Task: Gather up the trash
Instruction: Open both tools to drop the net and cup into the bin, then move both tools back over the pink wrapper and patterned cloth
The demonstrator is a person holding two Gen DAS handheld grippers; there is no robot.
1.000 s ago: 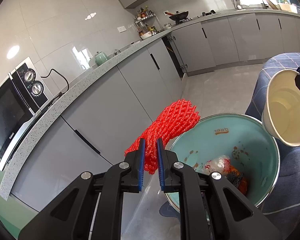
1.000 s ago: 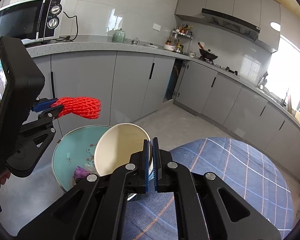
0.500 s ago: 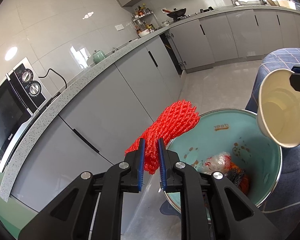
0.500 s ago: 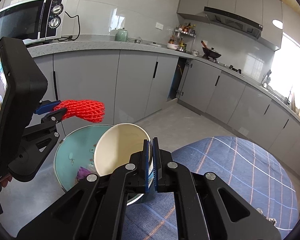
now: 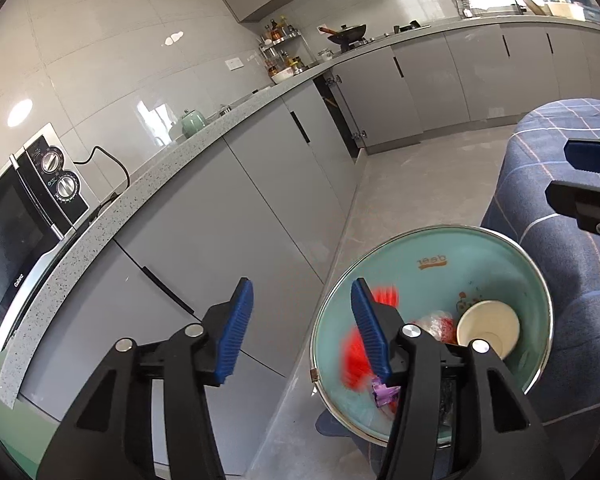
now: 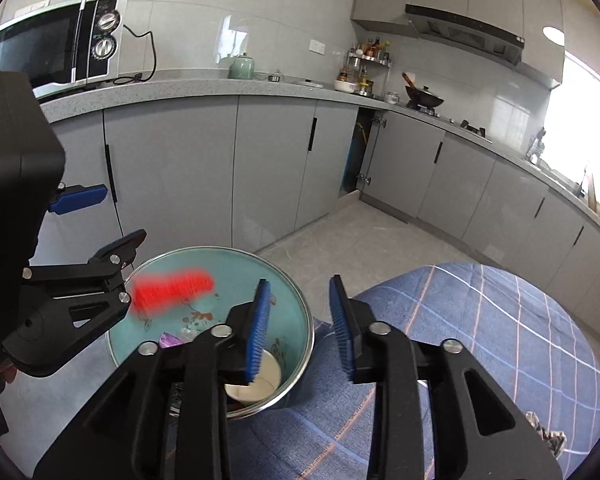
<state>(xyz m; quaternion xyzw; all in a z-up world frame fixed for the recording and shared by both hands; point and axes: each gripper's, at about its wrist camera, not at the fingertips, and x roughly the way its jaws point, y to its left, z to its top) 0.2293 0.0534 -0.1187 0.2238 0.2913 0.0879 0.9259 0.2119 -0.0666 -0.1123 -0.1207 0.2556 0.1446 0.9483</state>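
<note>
Trash nearly binned: paper cup (image 5: 487,327) lying in teal bin (image 5: 432,258), red foam net (image 6: 172,286) dropping in blurred, left gripper (image 5: 302,330) and right gripper (image 6: 299,330) both opening, empty.

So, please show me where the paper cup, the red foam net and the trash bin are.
paper cup (image 5: 488,330): left wrist view, on its inner bottom.
red foam net (image 6: 172,290): right wrist view, on its blurred middle.
trash bin (image 5: 432,262): left wrist view, on its teal inner wall.

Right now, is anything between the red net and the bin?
Nothing visible. The red net is blurred, over the open bin, below the opening left gripper, nothing between its jaws.
</note>
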